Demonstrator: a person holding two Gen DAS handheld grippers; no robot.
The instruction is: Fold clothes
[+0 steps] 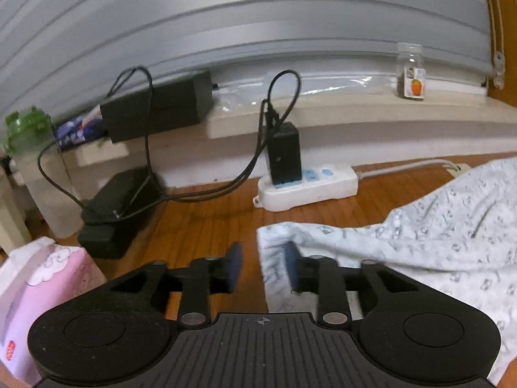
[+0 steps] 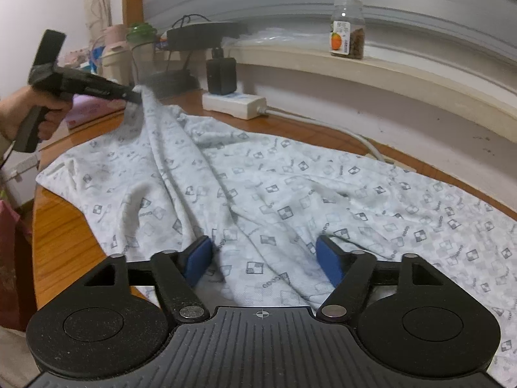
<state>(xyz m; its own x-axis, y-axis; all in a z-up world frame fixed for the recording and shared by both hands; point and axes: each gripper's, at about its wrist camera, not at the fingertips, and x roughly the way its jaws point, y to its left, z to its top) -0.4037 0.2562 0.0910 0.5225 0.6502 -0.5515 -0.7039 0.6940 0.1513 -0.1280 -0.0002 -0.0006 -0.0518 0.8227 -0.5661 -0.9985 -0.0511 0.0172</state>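
Observation:
A pale garment point(image 2: 290, 194) printed with small grey squares lies spread and wrinkled over the wooden table point(image 2: 61, 242). My right gripper point(image 2: 263, 258) hovers over its near part, blue pads wide apart, nothing between them. In the left wrist view my left gripper point(image 1: 263, 265) is at the garment's corner point(image 1: 274, 236). Its jaws stand partly apart, and the cloth edge lies between them against the right pad point(image 1: 290, 263). Wood shows between that edge and the other pad. In the right wrist view the cloth rises in a ridge to the left gripper point(image 2: 134, 97), which a hand point(image 2: 19, 110) holds.
A white power strip point(image 1: 310, 187) with a black adapter point(image 1: 284, 155) and cables sits by the wall. Black boxes point(image 1: 119, 210) stand left, with a pink tissue pack point(image 1: 35, 278) nearer. On the ledge point(image 2: 355, 64) is a glass jar point(image 2: 347, 32).

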